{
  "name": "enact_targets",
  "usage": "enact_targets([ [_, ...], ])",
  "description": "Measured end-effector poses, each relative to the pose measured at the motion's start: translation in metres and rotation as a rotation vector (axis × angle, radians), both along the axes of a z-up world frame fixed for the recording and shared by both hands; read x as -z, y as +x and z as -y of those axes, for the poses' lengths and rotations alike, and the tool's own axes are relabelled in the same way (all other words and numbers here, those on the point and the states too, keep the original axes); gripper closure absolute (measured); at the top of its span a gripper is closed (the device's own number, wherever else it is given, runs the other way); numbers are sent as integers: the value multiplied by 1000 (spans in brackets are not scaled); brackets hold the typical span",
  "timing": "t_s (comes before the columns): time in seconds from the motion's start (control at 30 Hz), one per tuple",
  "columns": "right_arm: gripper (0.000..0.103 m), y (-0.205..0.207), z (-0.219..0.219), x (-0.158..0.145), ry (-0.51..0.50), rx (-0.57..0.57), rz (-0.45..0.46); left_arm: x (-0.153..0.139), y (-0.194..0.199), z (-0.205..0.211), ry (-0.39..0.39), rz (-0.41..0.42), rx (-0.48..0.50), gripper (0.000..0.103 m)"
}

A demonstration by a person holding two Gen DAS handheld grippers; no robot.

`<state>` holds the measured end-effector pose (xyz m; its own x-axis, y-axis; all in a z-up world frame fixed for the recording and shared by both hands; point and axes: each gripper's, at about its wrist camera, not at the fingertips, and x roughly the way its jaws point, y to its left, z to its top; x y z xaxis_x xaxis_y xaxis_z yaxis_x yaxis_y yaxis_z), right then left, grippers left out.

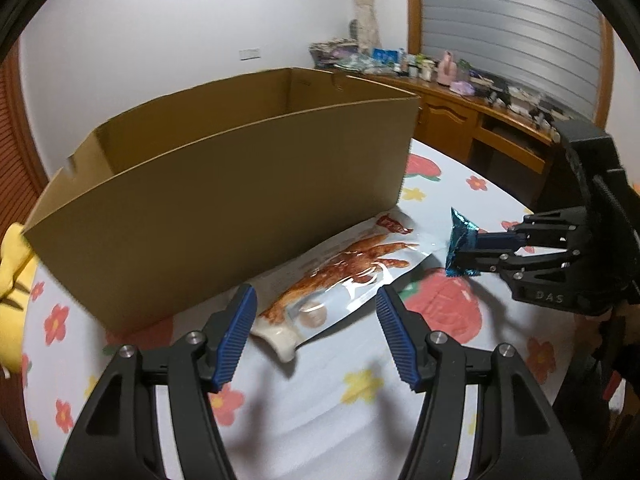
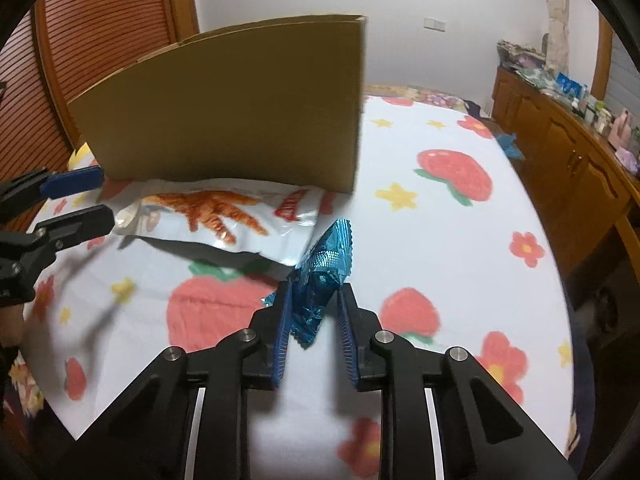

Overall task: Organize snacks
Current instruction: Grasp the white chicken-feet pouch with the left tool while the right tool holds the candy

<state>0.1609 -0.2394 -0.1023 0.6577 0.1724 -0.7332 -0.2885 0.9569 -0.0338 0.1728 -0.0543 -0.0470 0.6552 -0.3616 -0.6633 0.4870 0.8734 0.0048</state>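
A small blue foil snack packet (image 2: 326, 256) is pinched between the pads of my right gripper (image 2: 314, 300), which is shut on it just above the cloth. The left wrist view shows that packet (image 1: 460, 236) at the tip of the right gripper (image 1: 466, 254). A long white snack bag with orange chicken feet printed on it (image 1: 340, 276) lies flat against the front wall of an open cardboard box (image 1: 224, 208). My left gripper (image 1: 316, 300) is open, its blue pads on either side of the bag's near end without touching it. From the right wrist, the bag (image 2: 224, 216), box (image 2: 240, 112) and left gripper (image 2: 94, 196) are all visible.
Everything rests on a white cloth printed with strawberries and flowers (image 2: 460, 240). A wooden cabinet with cluttered small items on top (image 1: 460, 92) runs along the right. A yellow soft item (image 1: 10, 264) sits left of the box. A louvred wooden door (image 2: 80, 40) stands behind.
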Motion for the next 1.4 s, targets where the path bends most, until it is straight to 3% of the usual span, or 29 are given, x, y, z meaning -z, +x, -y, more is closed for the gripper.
enact_targets([
  [0.43, 79, 5, 23, 2, 24, 0, 1, 5, 19, 36, 73, -39, 152, 39],
  [0.83, 77, 3, 18, 5, -5, -7, 15, 19, 20, 43, 204, -48, 147, 35],
  [1.1, 77, 0, 15, 5, -18, -4, 21, 22, 29, 44, 227, -31, 112, 35],
  [1.4, 76, -3, 13, 6, -20, -3, 22, 11, 25, 25, 167, -17, 74, 71],
])
